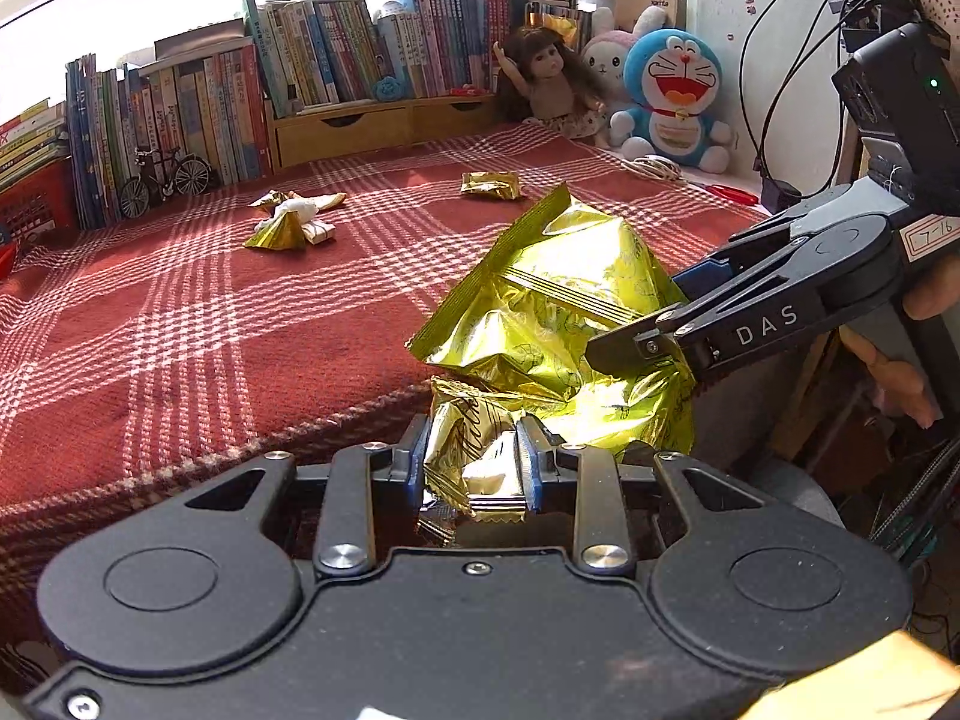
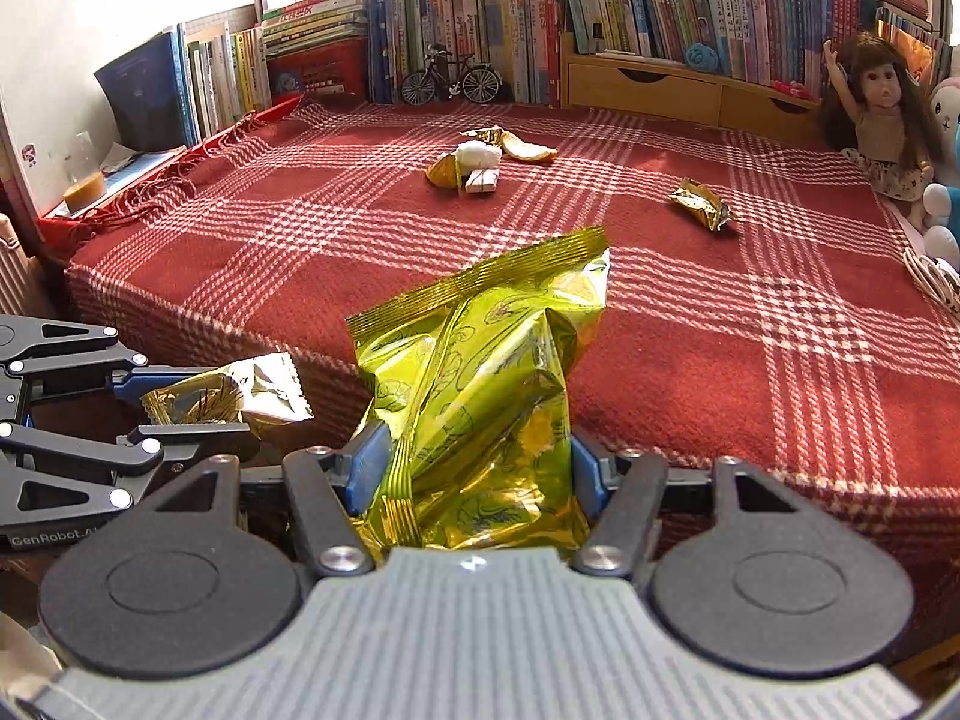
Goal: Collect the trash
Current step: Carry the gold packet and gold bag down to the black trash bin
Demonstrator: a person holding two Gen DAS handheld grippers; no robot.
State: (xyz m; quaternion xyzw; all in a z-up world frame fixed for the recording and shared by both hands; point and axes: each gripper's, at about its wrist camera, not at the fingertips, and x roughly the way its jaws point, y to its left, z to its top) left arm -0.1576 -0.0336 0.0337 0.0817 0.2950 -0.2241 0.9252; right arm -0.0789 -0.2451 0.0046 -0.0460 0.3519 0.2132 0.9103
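Observation:
My left gripper (image 1: 474, 462) is shut on a small gold wrapper (image 1: 474, 468), held just off the near edge of the red plaid tablecloth (image 1: 210, 324). The same left gripper (image 2: 198, 408) appears at the left of the right wrist view with the small gold wrapper (image 2: 240, 396). My right gripper (image 2: 474, 468) is shut on a large crumpled gold-green bag (image 2: 480, 384). That large bag (image 1: 558, 300) and the right gripper (image 1: 636, 336) fill the middle right of the left wrist view. On the cloth lie a pile of wrappers and tissue (image 2: 480, 162) and one lone gold wrapper (image 2: 702, 204).
Rows of books (image 2: 540, 24) and a wooden drawer unit (image 2: 660, 84) line the table's back. A model bicycle (image 2: 450, 81) stands before the books. A doll (image 2: 876, 114) and plush toys (image 1: 672, 96) sit at the back right. A person's hand (image 1: 900, 372) holds the right gripper.

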